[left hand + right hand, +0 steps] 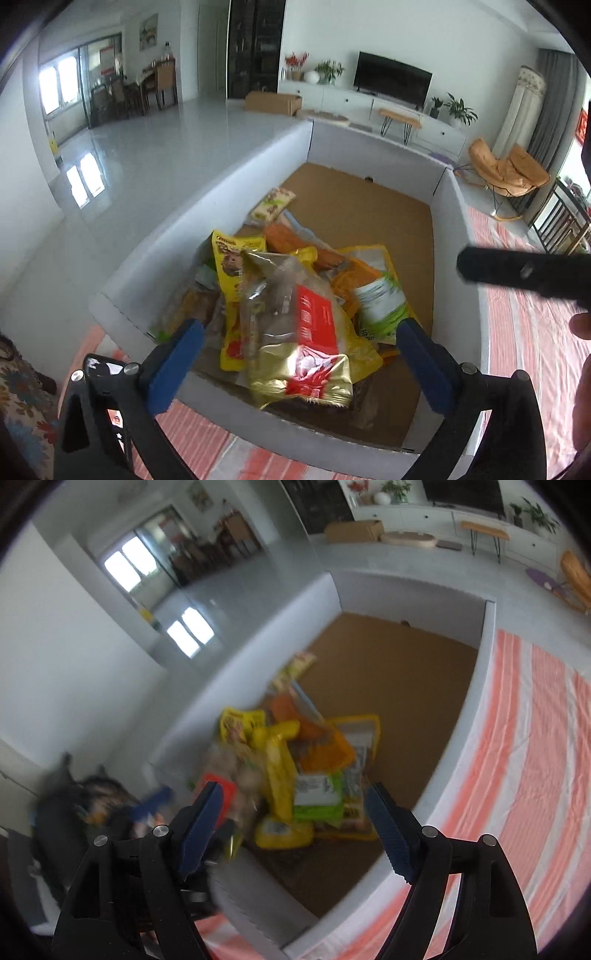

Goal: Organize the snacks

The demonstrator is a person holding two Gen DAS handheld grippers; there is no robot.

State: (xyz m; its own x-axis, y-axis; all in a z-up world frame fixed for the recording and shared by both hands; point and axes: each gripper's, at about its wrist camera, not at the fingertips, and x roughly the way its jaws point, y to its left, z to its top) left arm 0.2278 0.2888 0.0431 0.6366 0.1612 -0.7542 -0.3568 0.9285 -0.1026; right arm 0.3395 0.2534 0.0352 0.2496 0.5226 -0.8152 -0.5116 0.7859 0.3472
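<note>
Left gripper (pixel 301 343): wide open, holding nothing.
Right gripper (pixel 293 823): open, holding nothing.
Snack bags (pixel 295 295): piled in the near corner of the box.
Top bag (pixel 314 354): gold, red label, writing too blurry to read.
Box (pixel 373 162): white walls, brown floor, on a striped cloth (pixel 524 332).

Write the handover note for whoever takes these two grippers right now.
Left gripper: open, empty, above the snack pile.
Right gripper: open, empty, above the same pile; its view is blurred.
Snacks: all heaped at the near end of the white box, the gold-and-red bag on top; the far half of the box is bare cardboard.
Done: the visible packets are boxed.
Left: possibly spreading the heap; no loose packets are visible.
</note>
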